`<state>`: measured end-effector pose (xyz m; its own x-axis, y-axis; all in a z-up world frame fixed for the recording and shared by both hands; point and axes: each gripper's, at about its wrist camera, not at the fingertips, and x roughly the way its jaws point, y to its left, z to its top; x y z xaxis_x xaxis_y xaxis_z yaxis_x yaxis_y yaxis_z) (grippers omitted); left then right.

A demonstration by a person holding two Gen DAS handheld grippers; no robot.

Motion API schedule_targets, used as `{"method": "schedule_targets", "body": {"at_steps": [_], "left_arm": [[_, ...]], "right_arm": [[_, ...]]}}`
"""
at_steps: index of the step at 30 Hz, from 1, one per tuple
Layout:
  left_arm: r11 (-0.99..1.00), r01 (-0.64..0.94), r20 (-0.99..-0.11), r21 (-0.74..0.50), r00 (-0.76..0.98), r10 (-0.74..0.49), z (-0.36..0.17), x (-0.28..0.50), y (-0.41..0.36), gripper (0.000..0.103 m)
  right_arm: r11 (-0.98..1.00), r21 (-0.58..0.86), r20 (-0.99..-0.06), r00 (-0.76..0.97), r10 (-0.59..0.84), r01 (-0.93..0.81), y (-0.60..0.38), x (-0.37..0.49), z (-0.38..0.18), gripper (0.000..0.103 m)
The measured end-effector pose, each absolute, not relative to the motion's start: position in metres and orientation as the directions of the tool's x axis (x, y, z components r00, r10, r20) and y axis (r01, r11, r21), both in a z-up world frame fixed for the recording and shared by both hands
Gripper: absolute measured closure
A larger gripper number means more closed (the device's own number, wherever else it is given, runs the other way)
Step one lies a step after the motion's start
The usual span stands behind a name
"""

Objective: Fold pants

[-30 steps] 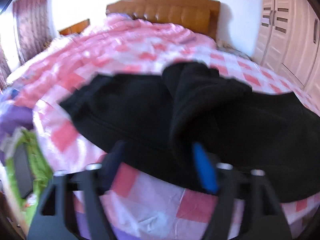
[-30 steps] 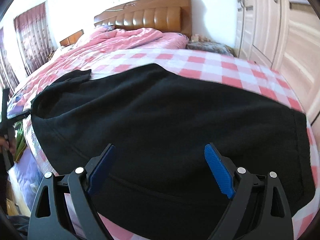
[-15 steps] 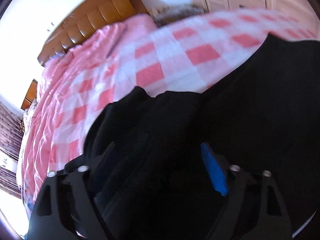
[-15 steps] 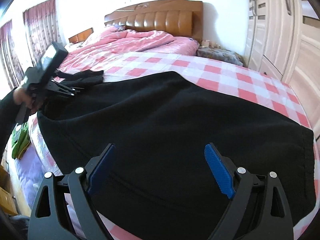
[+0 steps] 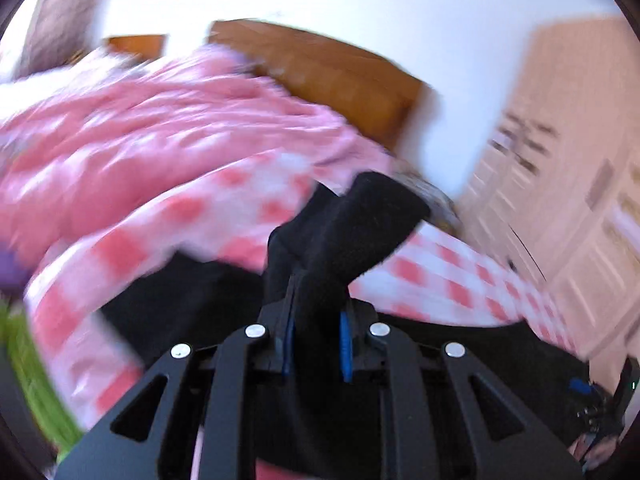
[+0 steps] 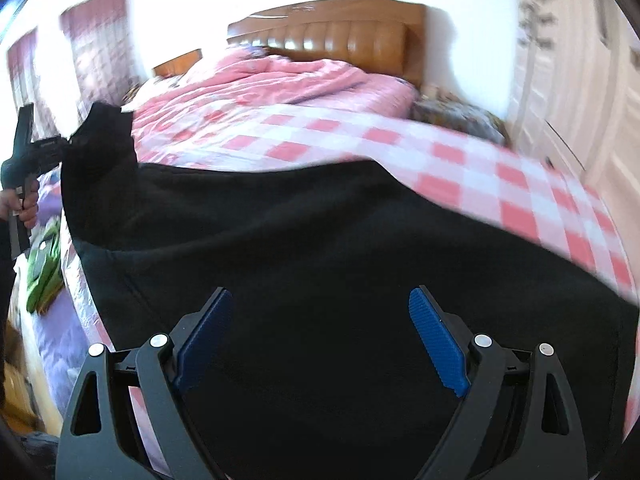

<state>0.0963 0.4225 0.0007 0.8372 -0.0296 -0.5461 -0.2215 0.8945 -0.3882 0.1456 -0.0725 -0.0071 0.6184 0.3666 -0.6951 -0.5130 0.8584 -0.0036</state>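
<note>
1. Pants (image 6: 340, 248) of thick black fleece-like cloth are lying spread across the near edge of the bed with the pink-and-white checked sheet (image 6: 472, 168), and one end is being held up off the bed at the left.
2. Their long axis is running left to right along the bed's near edge, judging from the right wrist view; the raised end is pointing up and to the left, while the far right end is trailing off toward the white wardrobe doors (image 6: 580, 92). Which end is waist and which is cuff I cannot tell.
3. Left gripper (image 5: 316, 344) is pinching a bunched fold of the black cloth between its blue pads (image 5: 345, 354), with the jaws nearly together and the fabric standing up out of them.
4. Right gripper (image 6: 320, 336) is hovering over the middle of the pants with its jaws spread wide and nothing between them.
5. Slipping is the first risk, in my judgement: the clamped wad looks thick and soft, so a quick swing could be pulling it free.
6. Dragging is the second: with only one end being lifted and the rest unheld, the whole garment could be sliding over the smooth sheet or off the bed edge, skewing the fold.
7. Beyond the pants, a rumpled pink quilt (image 6: 280, 88) is lying against the brown padded headboard (image 6: 340, 40).
</note>
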Motion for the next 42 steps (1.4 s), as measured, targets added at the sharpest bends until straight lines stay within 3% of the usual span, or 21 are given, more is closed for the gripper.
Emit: {"method": "schedule_targets", "body": {"at_steps": [6, 9, 14, 17, 22, 26, 31, 32, 33, 34, 35, 39, 42], "left_arm": [[0.837, -0.294, -0.587, -0.461, 0.809, -0.039, -0.055, 0.076, 0.461, 0.082], [0.799, -0.335, -0.578, -0.499, 0.816, -0.019, -0.062, 0.064, 0.468, 0.062], [0.755, -0.342, -0.547, -0.560, 0.836, -0.027, -0.067, 0.055, 0.480, 0.049], [0.752, -0.333, -0.548, -0.569, 0.836, -0.044, -0.066, 0.056, 0.486, 0.048], [0.768, -0.308, -0.542, -0.562, 0.838, -0.060, -0.058, 0.061, 0.482, 0.048], [0.778, -0.309, -0.544, -0.547, 0.838, -0.049, -0.058, 0.065, 0.479, 0.046], [0.770, -0.325, -0.555, -0.550, 0.830, -0.046, -0.068, 0.070, 0.482, 0.048], [0.773, -0.332, -0.559, -0.541, 0.829, -0.036, -0.070, 0.070, 0.483, 0.054], [0.780, -0.342, -0.566, -0.524, 0.824, -0.019, -0.070, 0.070, 0.482, 0.070], [0.786, -0.347, -0.568, -0.512, 0.823, -0.007, -0.070, 0.070, 0.481, 0.081], [0.790, -0.345, -0.556, -0.508, 0.831, 0.006, -0.066, 0.067, 0.479, 0.082], [0.843, -0.322, -0.506, -0.431, 0.860, 0.070, -0.041, 0.062, 0.464, 0.085], [0.888, -0.266, -0.418, -0.375, 0.903, 0.094, -0.009, 0.062, 0.447, 0.085]], "right_arm": [[0.629, -0.036, -0.720, 0.457, 0.522, -0.777, 0.023, 0.198, 0.006, 0.022], [0.508, -0.046, -0.741, 0.370, 0.561, -0.860, 0.076, 0.226, 0.004, 0.034], [0.378, -0.007, -0.804, 0.230, 0.548, -0.926, 0.142, 0.272, -0.019, 0.042], [0.325, 0.020, -0.840, 0.161, 0.519, -0.945, 0.162, 0.290, -0.037, 0.056], [0.241, 0.059, -0.855, 0.075, 0.513, -0.969, 0.172, 0.290, -0.051, 0.066], [0.208, 0.061, -0.854, 0.057, 0.518, -0.976, 0.166, 0.285, -0.053, 0.066], [0.173, 0.040, -0.859, 0.054, 0.510, -0.984, 0.163, 0.276, -0.054, 0.067], [0.179, 0.041, -0.854, 0.059, 0.517, -0.983, 0.162, 0.276, -0.055, 0.069], [0.190, 0.026, -0.850, 0.079, 0.521, -0.982, 0.162, 0.275, -0.054, 0.074], [0.194, -0.001, -0.845, 0.104, 0.524, -0.981, 0.162, 0.273, -0.052, 0.084], [0.195, -0.025, -0.840, 0.127, 0.528, -0.980, 0.161, 0.269, -0.049, 0.090], [0.212, -0.129, -0.798, 0.228, 0.558, -0.969, 0.154, 0.254, -0.036, 0.093], [0.242, -0.153, -0.759, 0.271, 0.593, -0.958, 0.148, 0.251, -0.017, 0.094]]}}
